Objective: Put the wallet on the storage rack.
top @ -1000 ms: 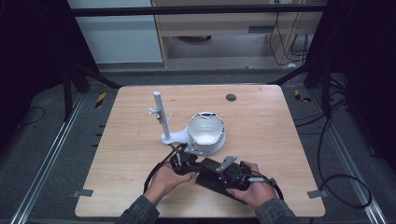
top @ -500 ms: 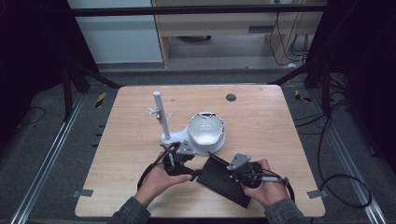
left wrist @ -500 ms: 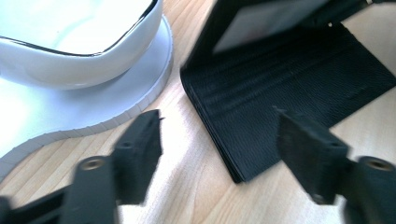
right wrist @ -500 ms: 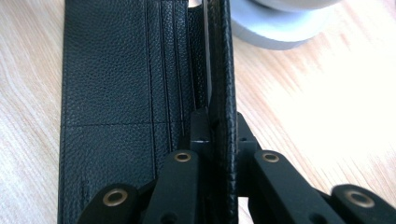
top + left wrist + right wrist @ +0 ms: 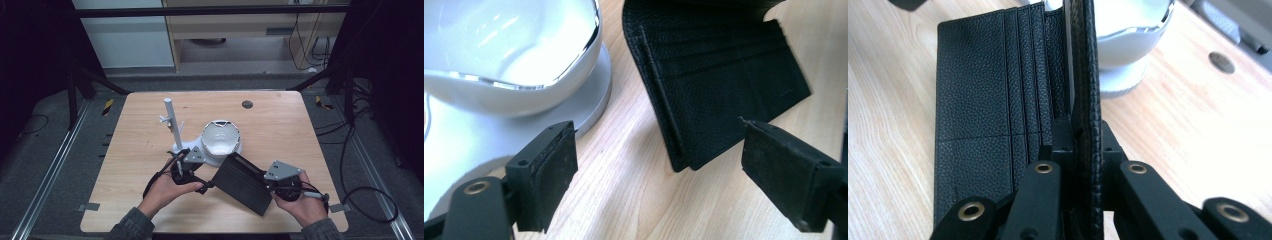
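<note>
A black leather wallet (image 5: pixel 243 181) lies spread open on the wooden table in front of the person. My right gripper (image 5: pixel 268 186) is shut on one flap (image 5: pixel 1083 75) and holds it on edge, while the card-slot half (image 5: pixel 983 100) lies flat. In the right gripper view the right gripper (image 5: pixel 1083 142) has both pads pressed on that flap. My left gripper (image 5: pixel 206 186) is at the wallet's left corner. Its jaws have just been opening and the left gripper (image 5: pixel 659 175) now stands open. The wallet (image 5: pixel 724 90) lies just ahead of its pads, untouched.
A white bowl-shaped dish (image 5: pixel 221 140) on a white base with an upright post (image 5: pixel 171 117) stands just behind the wallet, close to the left gripper. In the left gripper view the dish (image 5: pixel 509 50) looms at upper left. A dark round hole (image 5: pixel 247 104) marks the table's far side.
The left jaws have opened and let go of the wallet. The right gripper closed on a flap and drew it to the right, so the wallet now lies spread open.
</note>
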The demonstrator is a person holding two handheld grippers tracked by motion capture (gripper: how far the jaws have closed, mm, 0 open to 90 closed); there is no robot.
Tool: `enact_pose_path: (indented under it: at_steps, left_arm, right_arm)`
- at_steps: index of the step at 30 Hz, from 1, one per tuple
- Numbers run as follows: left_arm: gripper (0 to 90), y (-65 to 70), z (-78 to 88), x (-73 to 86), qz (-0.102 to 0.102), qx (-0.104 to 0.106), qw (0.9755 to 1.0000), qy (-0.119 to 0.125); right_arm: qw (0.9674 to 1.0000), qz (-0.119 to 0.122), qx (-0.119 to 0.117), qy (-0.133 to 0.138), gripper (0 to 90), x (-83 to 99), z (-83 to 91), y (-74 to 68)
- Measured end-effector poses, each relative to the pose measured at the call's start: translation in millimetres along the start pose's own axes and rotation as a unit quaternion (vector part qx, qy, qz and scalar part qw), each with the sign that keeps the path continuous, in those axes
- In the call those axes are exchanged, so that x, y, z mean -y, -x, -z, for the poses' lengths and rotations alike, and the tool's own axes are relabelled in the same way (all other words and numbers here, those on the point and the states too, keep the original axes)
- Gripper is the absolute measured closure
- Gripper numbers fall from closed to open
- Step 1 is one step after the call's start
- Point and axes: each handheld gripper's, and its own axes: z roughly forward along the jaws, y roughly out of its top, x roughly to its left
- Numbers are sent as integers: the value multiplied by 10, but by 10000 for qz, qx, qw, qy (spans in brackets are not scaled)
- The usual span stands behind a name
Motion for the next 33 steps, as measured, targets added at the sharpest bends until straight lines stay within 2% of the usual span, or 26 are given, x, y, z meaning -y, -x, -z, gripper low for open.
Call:
enact_pose_path:
  at_steps: [9,14,25,33]
  left_arm:
    - [122,2,18,-159,-218,58,9997,-17]
    - [118,-10,61,-194,-245,31,9997,2]
    - [104,-47,204,-272,-297,19,9994,161]
    - [119,-43,155,-335,-385,63,9991,135]
  right_arm:
    - [9988,-112,2,481,841,-24,62,49]
    - [9971,-91,-20,754,841,-66,127,77]
    - [9940,-59,-29,1095,841,-175,239,132]
    - [9932,20,-70,1159,841,-227,233,111]
